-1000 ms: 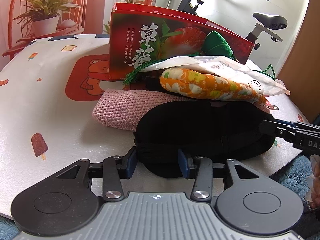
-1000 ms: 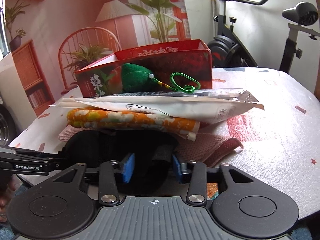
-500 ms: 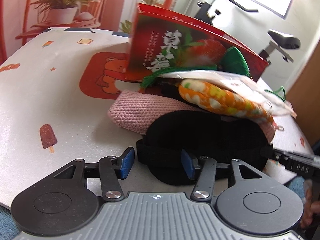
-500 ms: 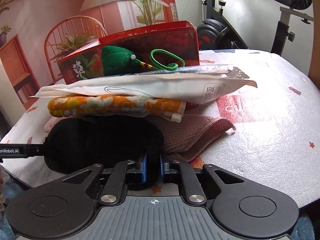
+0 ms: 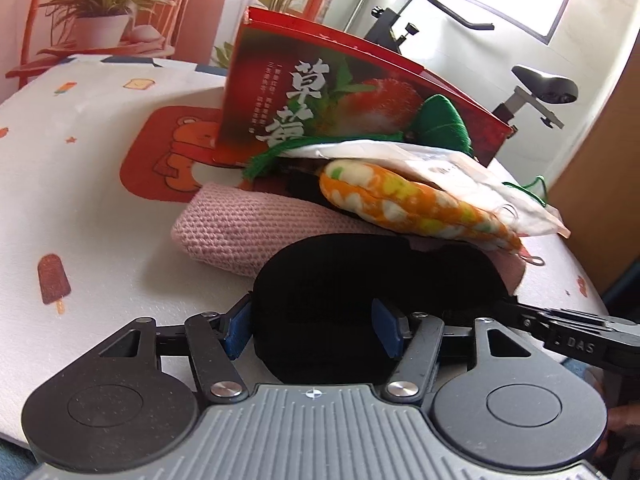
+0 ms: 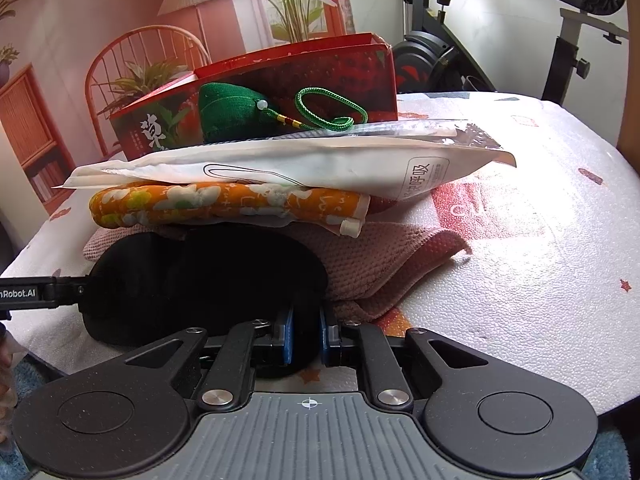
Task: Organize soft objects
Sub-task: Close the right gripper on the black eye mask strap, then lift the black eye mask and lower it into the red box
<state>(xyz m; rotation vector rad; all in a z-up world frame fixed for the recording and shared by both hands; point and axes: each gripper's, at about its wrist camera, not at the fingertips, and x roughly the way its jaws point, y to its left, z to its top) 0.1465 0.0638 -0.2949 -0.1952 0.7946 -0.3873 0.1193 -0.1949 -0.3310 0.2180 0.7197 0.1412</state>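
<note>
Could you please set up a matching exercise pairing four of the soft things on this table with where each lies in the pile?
Things:
1. green stuffed charm with cord loop
2. white paper packet
3. orange flowered fabric roll
4. black padded eye mask

Places:
A. under the white packet
B. top of the pile, by the red box
C. front, pinched by the right gripper
D. under the green charm

Pairs: 1-B, 2-D, 3-A, 4-C

The desk (image 5: 80,208) wears a white cover printed with a bear, ice lollies and small stars. Behind it an orange wire chair (image 6: 132,56) holds a potted plant (image 5: 100,20). An exercise bike (image 6: 580,20) stands by the wall on the far side, its saddle raised above the desk's edge.
</note>
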